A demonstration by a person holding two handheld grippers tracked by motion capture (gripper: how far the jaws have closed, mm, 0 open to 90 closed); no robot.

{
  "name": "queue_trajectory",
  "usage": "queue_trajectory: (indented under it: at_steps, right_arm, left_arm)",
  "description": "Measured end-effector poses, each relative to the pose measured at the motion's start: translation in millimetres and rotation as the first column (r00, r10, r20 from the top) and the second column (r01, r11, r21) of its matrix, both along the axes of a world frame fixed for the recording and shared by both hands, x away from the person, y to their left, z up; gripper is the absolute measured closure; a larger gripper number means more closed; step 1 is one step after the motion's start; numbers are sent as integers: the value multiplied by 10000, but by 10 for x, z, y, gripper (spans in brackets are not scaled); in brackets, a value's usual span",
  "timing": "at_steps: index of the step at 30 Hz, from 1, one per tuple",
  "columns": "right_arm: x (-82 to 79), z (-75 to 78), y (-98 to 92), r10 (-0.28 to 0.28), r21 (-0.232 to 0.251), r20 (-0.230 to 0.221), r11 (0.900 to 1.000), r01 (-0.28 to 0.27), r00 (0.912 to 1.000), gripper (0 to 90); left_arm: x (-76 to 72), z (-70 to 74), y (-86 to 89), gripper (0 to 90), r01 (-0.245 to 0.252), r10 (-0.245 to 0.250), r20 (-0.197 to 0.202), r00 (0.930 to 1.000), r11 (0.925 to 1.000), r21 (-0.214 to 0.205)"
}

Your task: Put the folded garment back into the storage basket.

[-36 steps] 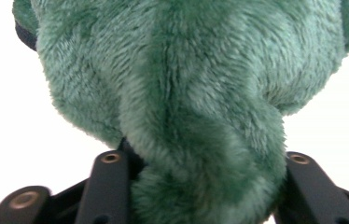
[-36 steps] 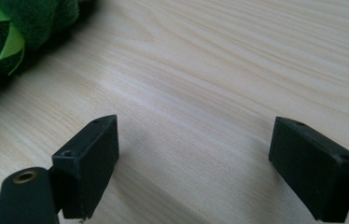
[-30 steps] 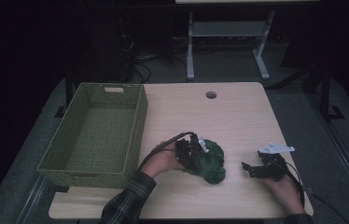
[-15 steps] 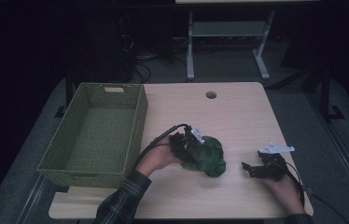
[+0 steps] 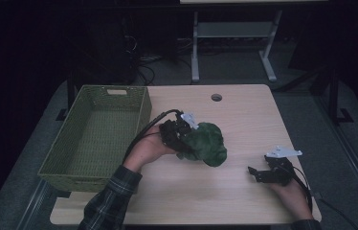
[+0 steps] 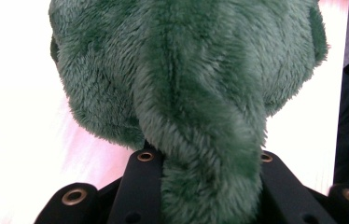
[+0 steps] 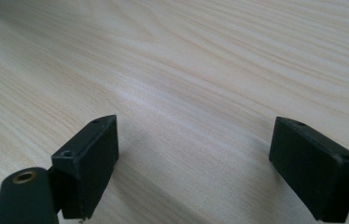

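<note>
A dark green plush toy (image 5: 209, 144) hangs above the middle of the wooden table (image 5: 244, 120). My left gripper (image 5: 185, 143) is shut on it from the left, and its jaws have just been closing on the fur. In the left gripper view a thick fold of the plush toy (image 6: 186, 70) runs down between the two black jaws of the left gripper (image 6: 203, 161). My right gripper (image 5: 254, 172) rests low at the table's front right, open, with nothing between its fingers. In the right gripper view, bare wood lies between the wide-set jaws of the right gripper (image 7: 193, 158).
A green woven basket (image 5: 142, 108) stands on the left part of the table, with nothing in it. A round cable hole (image 5: 216, 97) sits near the table's far edge. Beyond the table are a white stand's legs (image 5: 195, 52) and a dark floor.
My left hand has risen and drifted a little toward the basket with the plush toy, which has come up off the tabletop. The right gripper has stayed where it was.
</note>
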State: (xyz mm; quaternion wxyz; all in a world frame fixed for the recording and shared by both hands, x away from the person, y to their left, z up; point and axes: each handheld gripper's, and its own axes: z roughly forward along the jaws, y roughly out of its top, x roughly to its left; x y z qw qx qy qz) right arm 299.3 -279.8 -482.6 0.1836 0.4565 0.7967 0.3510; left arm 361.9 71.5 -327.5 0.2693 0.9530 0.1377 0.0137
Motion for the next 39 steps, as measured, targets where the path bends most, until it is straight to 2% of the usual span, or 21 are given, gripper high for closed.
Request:
queue_trajectory:
  at_steps: [5, 10, 18, 28, 33, 34, 39]
  right_arm:
    - [0, 0, 0, -6, 5, 1, 10000, 6, 10000, 154]
    - [0, 0, -1, 1, -3, 1, 10000, -1, 10000, 154]
    - [0, 0, -1, 2, -3, 3, 10000, -2, 10000, 154]
    - [0, 0, 0, -7, 3, 2, 10000, 7, 10000, 154]
    - [1, 0, 0, -33, 10, 2, 10000, 33, 10000, 154]
    - [1, 0, 0, -35, 9, 1, 10000, 35, 10000, 154]
    - [1, 0, 0, -43, 7, 2, 10000, 43, 10000, 154]
  left_arm:
    - [44, 173, 209, 747, -429, 432, 225, 9988, 9990, -154]
    - [69, 318, 405, 746, -747, 751, 394, 9964, 9971, -130]
    - [104, 523, 774, 745, -1451, 1460, 612, 9874, 9892, -196]
    - [93, 706, 1281, 745, -2601, 2653, 875, 9602, 9633, -666]
    - [80, 737, 1531, 745, -3207, 3273, 951, 9401, 9439, -784]
    - [79, 738, 1570, 745, -3272, 3338, 942, 9379, 9416, -790]
    - [53, 746, 1811, 746, -3869, 3937, 1033, 9134, 9186, -802]
